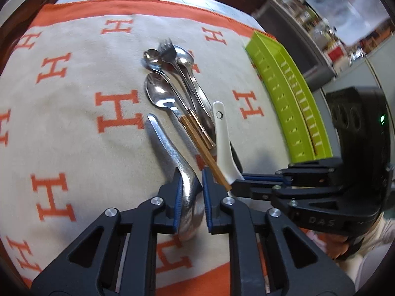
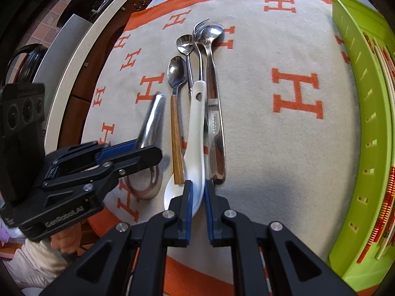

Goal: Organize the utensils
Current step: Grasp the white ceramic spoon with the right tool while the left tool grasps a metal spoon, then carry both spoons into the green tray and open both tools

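Note:
A pile of utensils lies on the beige cloth (image 1: pixel 74 113): a wooden-handled spoon (image 1: pixel 160 96) (image 2: pixel 176 71), a fork (image 1: pixel 167 49) (image 2: pixel 200 28), a small spoon (image 2: pixel 184 43) and a long steel spoon (image 2: pixel 212 34). My left gripper (image 1: pixel 192 180) (image 2: pixel 138 150) is shut on the bowl of a silver hammered soup spoon (image 1: pixel 170 148) (image 2: pixel 153 118), whose handle points away and looks raised. Just to its right, my right gripper (image 2: pixel 198 187) (image 1: pixel 246 182) is shut on the bowl wall of a white ceramic spoon (image 2: pixel 196 123) (image 1: pixel 222 133).
A lime-green slotted tray (image 1: pixel 291 98) (image 2: pixel 365 123) stands at the cloth's right edge, with orange-patterned sticks (image 2: pixel 385 197) inside. The cloth has an orange border and orange H marks. A hand and pale sleeve (image 2: pixel 49 251) hold the left gripper. The table edge curves along the left.

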A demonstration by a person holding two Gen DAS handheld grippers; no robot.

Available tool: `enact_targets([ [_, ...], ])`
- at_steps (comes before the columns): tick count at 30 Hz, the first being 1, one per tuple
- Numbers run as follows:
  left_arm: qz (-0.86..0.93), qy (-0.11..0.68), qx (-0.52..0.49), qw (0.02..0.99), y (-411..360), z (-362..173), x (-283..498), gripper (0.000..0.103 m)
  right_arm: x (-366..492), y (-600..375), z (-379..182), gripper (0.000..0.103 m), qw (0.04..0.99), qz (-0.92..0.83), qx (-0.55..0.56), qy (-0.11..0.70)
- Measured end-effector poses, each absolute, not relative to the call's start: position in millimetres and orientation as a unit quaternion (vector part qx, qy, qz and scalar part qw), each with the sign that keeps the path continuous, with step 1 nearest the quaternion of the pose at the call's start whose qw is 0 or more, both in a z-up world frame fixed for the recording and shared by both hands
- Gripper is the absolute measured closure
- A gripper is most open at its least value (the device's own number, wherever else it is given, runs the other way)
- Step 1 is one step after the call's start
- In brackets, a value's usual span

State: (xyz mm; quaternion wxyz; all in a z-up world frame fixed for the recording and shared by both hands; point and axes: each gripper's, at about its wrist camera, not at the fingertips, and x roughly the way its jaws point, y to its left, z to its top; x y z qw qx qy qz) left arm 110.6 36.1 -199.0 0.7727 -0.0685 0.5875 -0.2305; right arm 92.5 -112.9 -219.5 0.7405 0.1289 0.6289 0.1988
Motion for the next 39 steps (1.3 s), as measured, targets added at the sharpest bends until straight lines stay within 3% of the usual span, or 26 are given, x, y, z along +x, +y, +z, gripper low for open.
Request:
enact_targets([
  [12, -0.183, 0.595, -0.087, 0.778, 44, -190, 94, 0.097, 82, -137, -209, 0.100, 0.762, 0.178, 0.160, 0.602],
  [19, -0.198, 0.570, -0.070, 0.794, 21, -153, 89, 0.097, 77, -160, -185, 0.100, 0.789, 0.165, 0.173, 0.565],
  [29, -0.244, 0.538, -0.028, 0.806, -84, -101, 113, 0.097, 78, -245, -145, 0.100, 0.843, 0.095, 0.192, 0.494],
  [39, -0.250, 0.564, -0.012, 0.787, -189, -124, 159, 0.097, 73, -293, -180, 0.100, 0.825, 0.068, 0.177, 0.532],
])
